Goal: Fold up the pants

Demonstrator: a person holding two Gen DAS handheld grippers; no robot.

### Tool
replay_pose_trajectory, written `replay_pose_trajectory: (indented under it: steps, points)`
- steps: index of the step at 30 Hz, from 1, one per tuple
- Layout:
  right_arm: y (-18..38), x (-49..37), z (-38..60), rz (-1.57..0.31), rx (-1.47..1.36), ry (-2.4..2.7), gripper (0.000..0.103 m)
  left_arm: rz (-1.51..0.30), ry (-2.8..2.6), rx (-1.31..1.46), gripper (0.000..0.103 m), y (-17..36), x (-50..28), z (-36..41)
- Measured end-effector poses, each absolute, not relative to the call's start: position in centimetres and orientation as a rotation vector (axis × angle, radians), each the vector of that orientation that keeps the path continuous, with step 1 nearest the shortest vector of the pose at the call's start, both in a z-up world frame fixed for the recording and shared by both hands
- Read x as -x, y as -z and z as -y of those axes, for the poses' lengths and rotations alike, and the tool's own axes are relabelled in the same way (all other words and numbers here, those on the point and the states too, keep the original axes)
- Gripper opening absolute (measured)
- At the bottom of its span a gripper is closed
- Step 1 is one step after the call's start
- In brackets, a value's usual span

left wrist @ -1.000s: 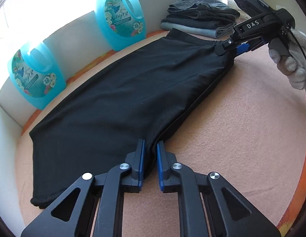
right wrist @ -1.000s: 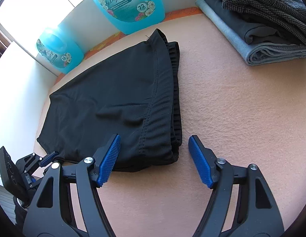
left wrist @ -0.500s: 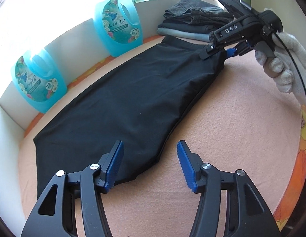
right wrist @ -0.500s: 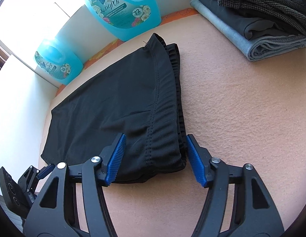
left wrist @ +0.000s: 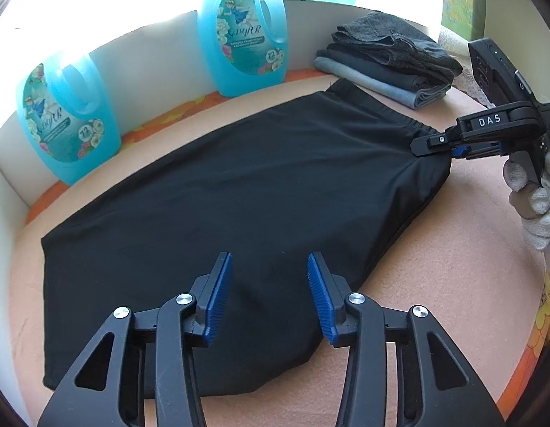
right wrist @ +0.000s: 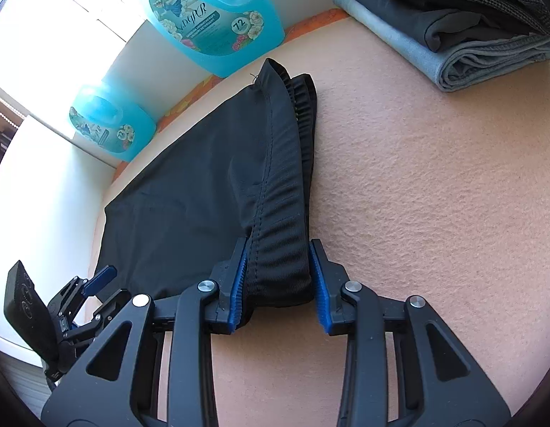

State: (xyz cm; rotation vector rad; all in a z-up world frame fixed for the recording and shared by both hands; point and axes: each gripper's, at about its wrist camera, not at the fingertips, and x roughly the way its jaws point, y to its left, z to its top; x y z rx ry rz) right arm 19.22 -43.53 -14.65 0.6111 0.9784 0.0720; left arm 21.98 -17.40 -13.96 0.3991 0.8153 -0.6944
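Black pants (left wrist: 239,185) lie folded lengthwise on the peach surface, waistband at the far right. My left gripper (left wrist: 269,284) is open and empty, hovering over the leg end of the pants. My right gripper (right wrist: 278,270) is shut on the near corner of the elastic waistband (right wrist: 282,235), which bunches up between its blue pads. The right gripper also shows in the left wrist view (left wrist: 452,147), held by a white-gloved hand. The left gripper also shows in the right wrist view (right wrist: 97,281), at the lower left.
Two turquoise detergent jugs (left wrist: 243,32) (left wrist: 65,121) stand against the white back wall. A stack of folded grey and blue garments (left wrist: 388,60) lies just beyond the waistband. The surface's orange edge (left wrist: 534,320) runs along the right.
My left gripper opened, let go of the pants and moved over the leg end. My right gripper closed on the waistband corner.
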Motion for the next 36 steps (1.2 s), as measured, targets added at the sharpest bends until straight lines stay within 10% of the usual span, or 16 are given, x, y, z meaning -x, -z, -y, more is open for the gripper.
replay_pose_trajectory:
  steps: [9,22,28,36]
  points:
    - [12.3,-24.4,46.9,-0.946,-0.484,-0.036,0.066,-0.826,0.709,-0.434,0.040,14.9,-21.8,17.3]
    - [14.2,-30.7,47.4,-0.981,-0.452,-0.091,0.070,-0.814,0.705,-0.448,0.040,14.9,-21.7,17.6]
    - [14.2,-30.8,46.6,-0.982,-0.467,-0.139,0.022,-0.802,0.706,-0.461,0.039,14.5,-21.3,17.7]
    - [10.9,-30.5,46.5,-0.933,-0.582,-0.131,0.011,-0.741,0.828,-0.385,0.039,12.3,-19.3,18.7]
